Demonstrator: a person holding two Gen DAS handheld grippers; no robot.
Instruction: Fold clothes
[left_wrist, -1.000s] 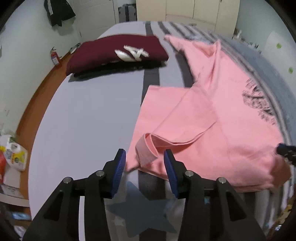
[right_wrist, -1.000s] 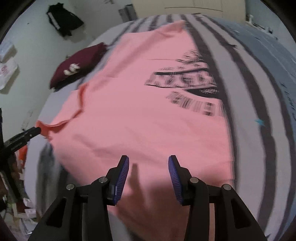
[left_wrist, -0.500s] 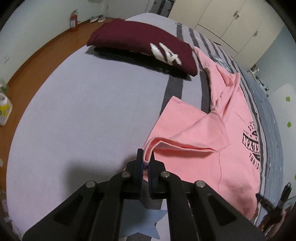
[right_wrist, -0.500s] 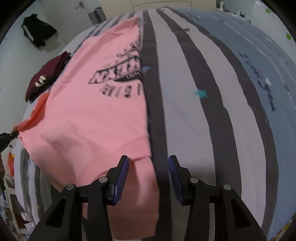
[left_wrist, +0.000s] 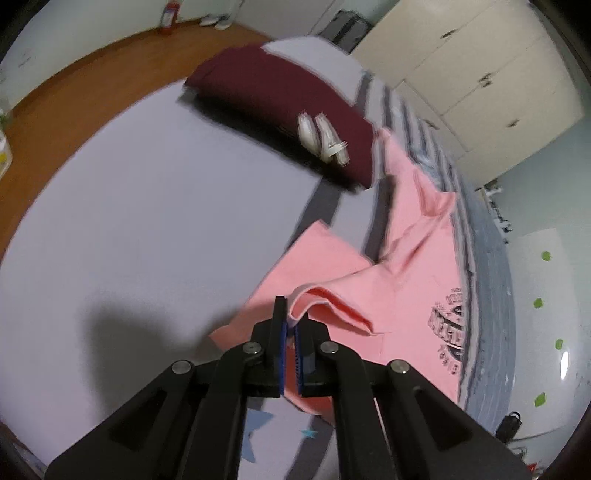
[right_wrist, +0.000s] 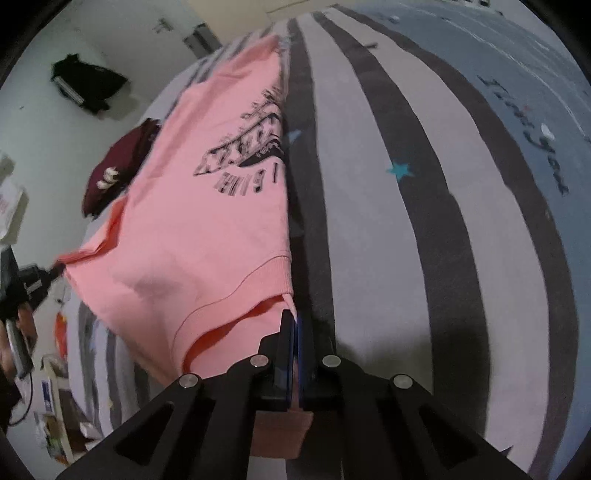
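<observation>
Pink sweatshirt (right_wrist: 207, 229) lies on the striped bed (right_wrist: 424, 221), long axis running away from both tools. Left gripper (left_wrist: 290, 332) pinches a sleeve cuff — right gripper (right_wrist: 294, 332) pinches the hem corner. Each holds its own near edge.

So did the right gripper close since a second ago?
Yes. The right gripper was open over the pink sweatshirt; now its fingers pinch the hem corner beside the dark stripe.
</observation>
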